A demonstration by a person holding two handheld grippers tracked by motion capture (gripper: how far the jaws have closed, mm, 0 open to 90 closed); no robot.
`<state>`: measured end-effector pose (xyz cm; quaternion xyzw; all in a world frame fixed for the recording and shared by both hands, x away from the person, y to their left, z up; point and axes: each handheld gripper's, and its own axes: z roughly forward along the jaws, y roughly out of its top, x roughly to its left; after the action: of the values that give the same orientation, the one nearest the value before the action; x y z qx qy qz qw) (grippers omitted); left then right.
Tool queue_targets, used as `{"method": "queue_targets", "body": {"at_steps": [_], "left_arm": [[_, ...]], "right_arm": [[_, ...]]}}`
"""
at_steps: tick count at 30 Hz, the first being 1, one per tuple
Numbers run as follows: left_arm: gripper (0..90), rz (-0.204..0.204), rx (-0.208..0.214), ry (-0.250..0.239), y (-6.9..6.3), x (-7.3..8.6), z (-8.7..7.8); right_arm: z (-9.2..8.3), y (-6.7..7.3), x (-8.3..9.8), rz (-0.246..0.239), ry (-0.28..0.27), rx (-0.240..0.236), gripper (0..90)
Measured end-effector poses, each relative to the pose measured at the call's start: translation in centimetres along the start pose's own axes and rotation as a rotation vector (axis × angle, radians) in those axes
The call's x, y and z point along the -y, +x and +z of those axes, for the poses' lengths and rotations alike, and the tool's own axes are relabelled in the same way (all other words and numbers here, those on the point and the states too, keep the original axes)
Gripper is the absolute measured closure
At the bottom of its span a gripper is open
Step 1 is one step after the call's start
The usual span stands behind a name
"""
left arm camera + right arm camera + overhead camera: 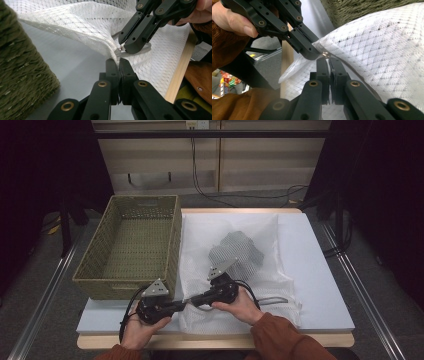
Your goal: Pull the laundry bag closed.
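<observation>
Mesh bag, white, lies just right of the wicker basket; left gripper and right gripper both clamp its near corner, tips almost touching.

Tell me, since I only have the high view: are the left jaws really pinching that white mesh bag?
Observer: Yes. In the left gripper view, the left gripper is shut on a fold at the mesh bag corner.
Operator: And the right one?
Observer: The right gripper is shut, with its tips at a small metal piece, probably the zipper pull. I cannot tell whether it holds it.
Operator: Is that corner flat?
Observer: No, it is lifted off the table.
</observation>
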<state>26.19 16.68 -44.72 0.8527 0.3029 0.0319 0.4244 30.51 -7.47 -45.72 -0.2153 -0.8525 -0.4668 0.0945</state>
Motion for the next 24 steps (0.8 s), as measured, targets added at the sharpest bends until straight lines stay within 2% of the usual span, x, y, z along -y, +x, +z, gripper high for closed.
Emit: {"method": "queue_targets", "body": {"at_steps": [8,12,20,24], "left_arm": [[88.0,0.000,0.002,-0.003,-0.16,-0.04,-0.05],[88.2,-0.008,0.009,-0.020,0.05,-0.02,-0.28],[88.1,-0.012,-0.011,-0.017,0.25,0.02,-0.39],[88.1,-0.021,0.001,-0.017,0.25,0.02,-0.38]], "right_arm": [[-0.09,0.03,0.02,0.002,0.007,0.004,86.8],[-0.33,-0.25,0.26,0.013,0.007,0.027,86.8],[-0.55,0.10,0.34,0.005,0.011,0.030,86.8],[-0.65,0.15,0.44,0.006,0.014,0.033,86.8]]}}
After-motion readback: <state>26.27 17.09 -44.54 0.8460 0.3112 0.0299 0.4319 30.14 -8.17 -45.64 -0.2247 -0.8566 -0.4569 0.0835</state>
